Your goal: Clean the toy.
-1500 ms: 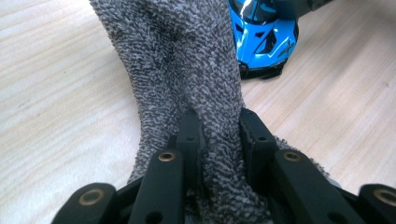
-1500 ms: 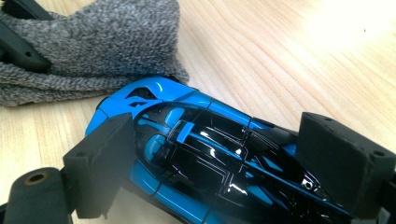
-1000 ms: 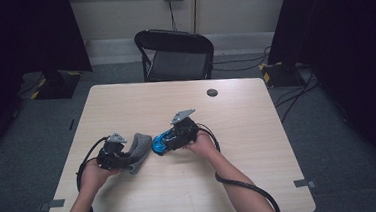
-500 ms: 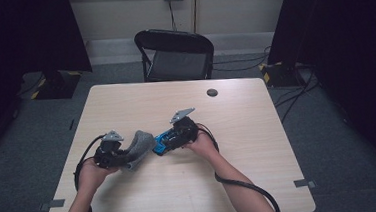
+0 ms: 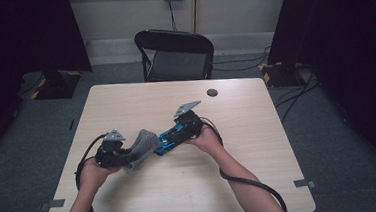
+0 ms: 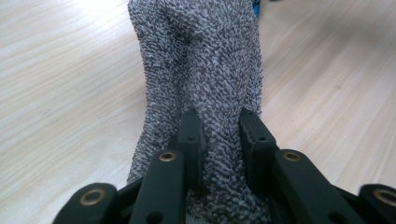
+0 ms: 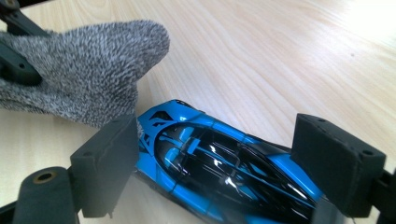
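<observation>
Nearest you, your left gripper has its black jaws pinched tight on a speckled grey knitted cloth; in the left gripper view the fabric bulges between the two pads and stands up ahead of them over the light wooden table. In the high view the cloth sits left of the table's centre, its far end reaching toward your other hand.

Just beyond it, your right gripper holds a glossy blue and black toy race car. In the right gripper view the car lies between the spread pads; you cannot tell whether they press on its sides. The car's nose is touching or just beside the cloth's rounded end.

Farther off, a small dark round disc lies near the table's far edge, and a black folding chair stands behind the table.
</observation>
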`<state>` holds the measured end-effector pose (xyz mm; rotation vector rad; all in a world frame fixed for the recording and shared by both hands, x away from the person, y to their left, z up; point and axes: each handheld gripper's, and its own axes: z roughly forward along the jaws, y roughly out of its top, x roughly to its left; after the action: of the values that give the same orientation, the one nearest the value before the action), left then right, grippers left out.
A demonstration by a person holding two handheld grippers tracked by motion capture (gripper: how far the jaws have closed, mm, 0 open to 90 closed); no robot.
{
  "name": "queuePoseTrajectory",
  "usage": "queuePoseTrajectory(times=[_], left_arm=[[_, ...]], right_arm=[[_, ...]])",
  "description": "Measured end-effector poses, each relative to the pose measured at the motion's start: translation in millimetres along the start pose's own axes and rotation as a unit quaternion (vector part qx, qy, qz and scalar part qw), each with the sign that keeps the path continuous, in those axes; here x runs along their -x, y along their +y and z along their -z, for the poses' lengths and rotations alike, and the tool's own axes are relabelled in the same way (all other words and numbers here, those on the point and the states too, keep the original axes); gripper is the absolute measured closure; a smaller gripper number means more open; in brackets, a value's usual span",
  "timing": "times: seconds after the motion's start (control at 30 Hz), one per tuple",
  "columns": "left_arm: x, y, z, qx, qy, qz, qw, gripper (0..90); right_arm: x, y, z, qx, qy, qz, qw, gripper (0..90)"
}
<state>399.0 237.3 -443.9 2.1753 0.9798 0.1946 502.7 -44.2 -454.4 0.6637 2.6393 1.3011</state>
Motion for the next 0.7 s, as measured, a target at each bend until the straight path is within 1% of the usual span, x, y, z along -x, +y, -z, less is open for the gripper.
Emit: queuePoseTrajectory(times=[0.07,0.13,0.27,0.3,0.43,0.5,0.53,0.57,0.6,0.63,0.7], left_arm=[[2.7,1.9,0.3,0.002,-0.002,-0.003,1.0,73.1],[6.0,4.2,0.1,0.003,-0.005,-0.007,1.0,73.1],[13.4,10.6,-0.4,0.006,-0.01,-0.02,0.9997,73.1],[16.0,12.5,-1.0,0.01,-0.012,-0.021,0.9997,73.1],[26.4,22.0,-3.5,0.014,-0.019,-0.038,0.999,73.1],[33.1,26.8,-8.7,0.016,-0.027,-0.043,0.9986,73.1],[37.0,29.2,-12.4,0.017,-0.029,-0.048,0.9983,73.0],[40.6,31.9,-16.3,0.015,-0.035,-0.05,0.998,73.0],[44.2,34.7,-20.3,0.012,-0.039,-0.054,0.9977,73.0],[48.1,37.0,-24.9,0.014,-0.044,-0.058,0.9973,73.0],[55.3,42.2,-33.5,0.007,-0.056,-0.065,0.9963,72.9]], right_arm=[[3.3,-0.5,7.1,0.005,-0.002,-0.005,1.0,14.7],[6.4,-2.5,14.7,0.012,0.006,-0.014,0.9998,14.6],[10.4,-7.4,29.7,0.011,0.001,-0.009,0.9999,17.1],[11.3,-8.6,33.4,0.011,-0.001,-0.006,0.9999,17.1],[15.7,-10.7,49.9,0.016,-0.003,-0.009,0.9998,17.5],[18.5,-10.6,58.2,0.014,-0.005,-0.006,0.9999,17.6],[19.6,-10.7,62.5,0.018,-0.007,-0.003,0.9998,17.6],[21.0,-10.6,66.4,0.019,-0.011,-0.002,0.9998,17.6],[22.2,-10.4,70.0,0.019,-0.011,-0.005,0.9997,17.6],[23.1,-10.6,73.2,0.022,-0.011,-0.005,0.9997,17.6],[23.6,-11.0,78.7,0.021,-0.013,-0.003,0.9997,17.6]])
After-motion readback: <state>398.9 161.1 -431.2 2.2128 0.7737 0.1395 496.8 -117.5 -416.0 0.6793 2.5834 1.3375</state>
